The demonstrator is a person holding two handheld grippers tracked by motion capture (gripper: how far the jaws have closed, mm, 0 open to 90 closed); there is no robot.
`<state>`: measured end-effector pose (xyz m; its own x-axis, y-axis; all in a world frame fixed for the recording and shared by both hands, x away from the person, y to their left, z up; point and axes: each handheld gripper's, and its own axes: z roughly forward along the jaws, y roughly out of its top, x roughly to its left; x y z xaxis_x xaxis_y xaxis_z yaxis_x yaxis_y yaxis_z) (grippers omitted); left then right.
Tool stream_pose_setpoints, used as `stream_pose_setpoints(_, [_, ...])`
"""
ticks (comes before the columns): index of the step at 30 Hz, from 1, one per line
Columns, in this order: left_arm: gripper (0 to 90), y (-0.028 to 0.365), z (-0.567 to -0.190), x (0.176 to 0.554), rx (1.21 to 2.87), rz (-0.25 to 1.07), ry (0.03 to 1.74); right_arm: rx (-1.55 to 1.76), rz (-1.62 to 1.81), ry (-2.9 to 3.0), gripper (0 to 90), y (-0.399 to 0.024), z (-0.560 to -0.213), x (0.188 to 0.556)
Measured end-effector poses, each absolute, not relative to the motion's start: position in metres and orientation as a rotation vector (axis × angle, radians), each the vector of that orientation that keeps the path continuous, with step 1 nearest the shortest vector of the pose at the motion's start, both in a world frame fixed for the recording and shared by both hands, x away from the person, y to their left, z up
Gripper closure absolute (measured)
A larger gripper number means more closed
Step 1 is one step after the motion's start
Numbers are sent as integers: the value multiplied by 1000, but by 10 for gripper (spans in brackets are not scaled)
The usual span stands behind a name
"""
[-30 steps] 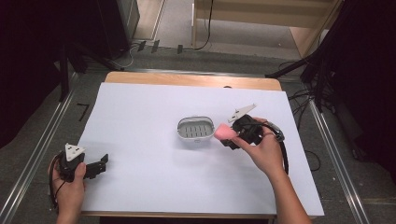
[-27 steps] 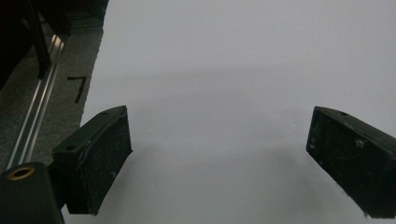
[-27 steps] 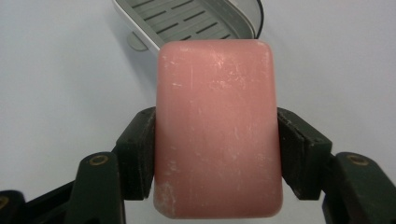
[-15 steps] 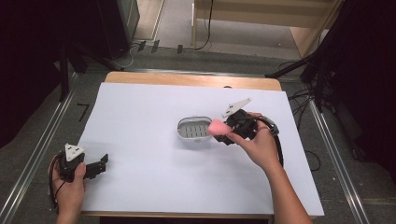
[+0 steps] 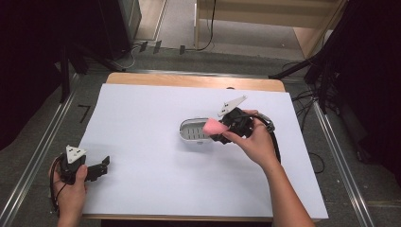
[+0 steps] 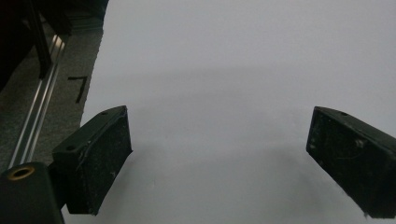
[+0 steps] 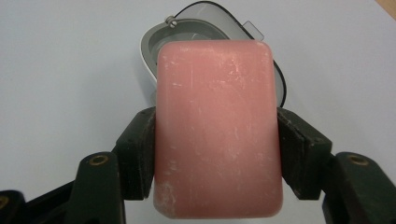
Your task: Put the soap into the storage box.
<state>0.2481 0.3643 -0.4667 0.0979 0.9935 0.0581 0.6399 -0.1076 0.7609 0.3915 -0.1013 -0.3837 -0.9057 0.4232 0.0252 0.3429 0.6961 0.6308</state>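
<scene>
High view: the right gripper (image 5: 221,130) is held over the right end of a white oval dish (image 5: 193,132) that sits on the white sheet (image 5: 156,179) covering the table (image 5: 189,81). Its jaws pinch a pink soap bar (image 5: 212,126) by its long sides; the bar hangs above the dish's near rim, and whether it touches cannot be told. In the right gripper view the soap (image 7: 217,126) covers most of the dish (image 7: 150,51) behind it. The left gripper (image 5: 97,169) rests at the sheet's near left corner, well apart from the dish, its jaws spread wide with bare sheet (image 6: 219,93) between them.
</scene>
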Motion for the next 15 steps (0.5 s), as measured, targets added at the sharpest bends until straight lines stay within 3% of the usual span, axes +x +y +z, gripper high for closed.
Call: stream_pose_setpoints(15, [69, 364, -467, 248, 1810, 798, 1596, 503, 995, 2798, 384, -81, -386, 401])
